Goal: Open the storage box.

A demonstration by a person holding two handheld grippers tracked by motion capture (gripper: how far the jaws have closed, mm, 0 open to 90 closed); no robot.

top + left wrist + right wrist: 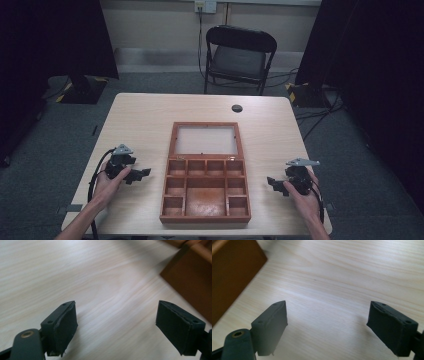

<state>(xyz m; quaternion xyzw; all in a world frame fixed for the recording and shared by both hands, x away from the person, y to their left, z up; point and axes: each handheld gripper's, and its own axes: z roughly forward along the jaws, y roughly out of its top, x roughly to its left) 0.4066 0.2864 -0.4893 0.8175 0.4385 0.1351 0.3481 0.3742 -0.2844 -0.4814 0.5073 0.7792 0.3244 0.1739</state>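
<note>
A brown wooden box [205, 187] lies open in the middle of the table, with several empty compartments and its glass-paned lid [205, 140] folded flat behind it. My left gripper [141, 174] rests low over the table to the left of the box, its jaws pointing toward it. It is open [116, 312] over bare wood, with the box's side [190, 282] ahead at the upper right. My right gripper [273, 183] mirrors it on the box's right side. It is also open [328, 312] with nothing between its jaws, and the box's wall [232, 272] shows at the upper left.
The light wooden table [145, 115] has a round black cable hole [237, 108] near its far edge. A black folding chair [239, 55] stands behind the table. Dark curtains hang at both sides, and cables run across the floor on the right.
</note>
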